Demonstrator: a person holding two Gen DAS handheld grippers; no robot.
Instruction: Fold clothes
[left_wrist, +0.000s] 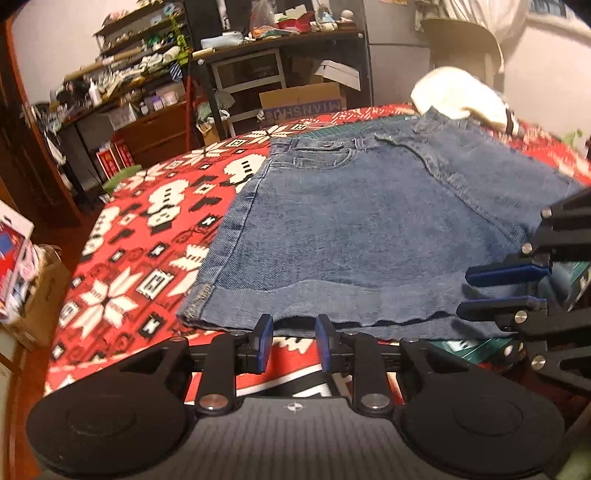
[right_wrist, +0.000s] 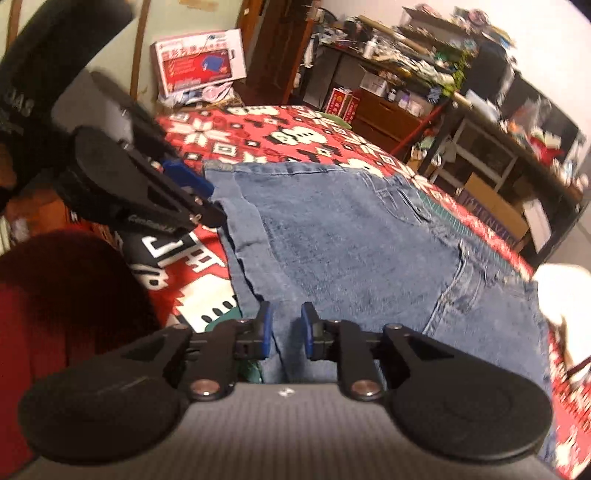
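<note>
A pair of blue denim shorts (left_wrist: 362, 236) lies flat on a red, white and black patterned cloth (left_wrist: 147, 236). My left gripper (left_wrist: 294, 332) is open, its blue pads just at the near hem of the shorts, holding nothing. My right gripper (left_wrist: 495, 291) comes in from the right, open, over the shorts' right edge. In the right wrist view the shorts (right_wrist: 351, 243) spread ahead, and my right gripper (right_wrist: 287, 328) is open above the denim edge. The left gripper (right_wrist: 188, 184) shows at upper left by the hem.
A white garment (left_wrist: 458, 96) lies at the far edge of the table behind the shorts. Cluttered shelves (left_wrist: 147, 74) and cardboard boxes (left_wrist: 306, 99) stand beyond the table. A red chair back (right_wrist: 66, 295) is at the near left in the right wrist view.
</note>
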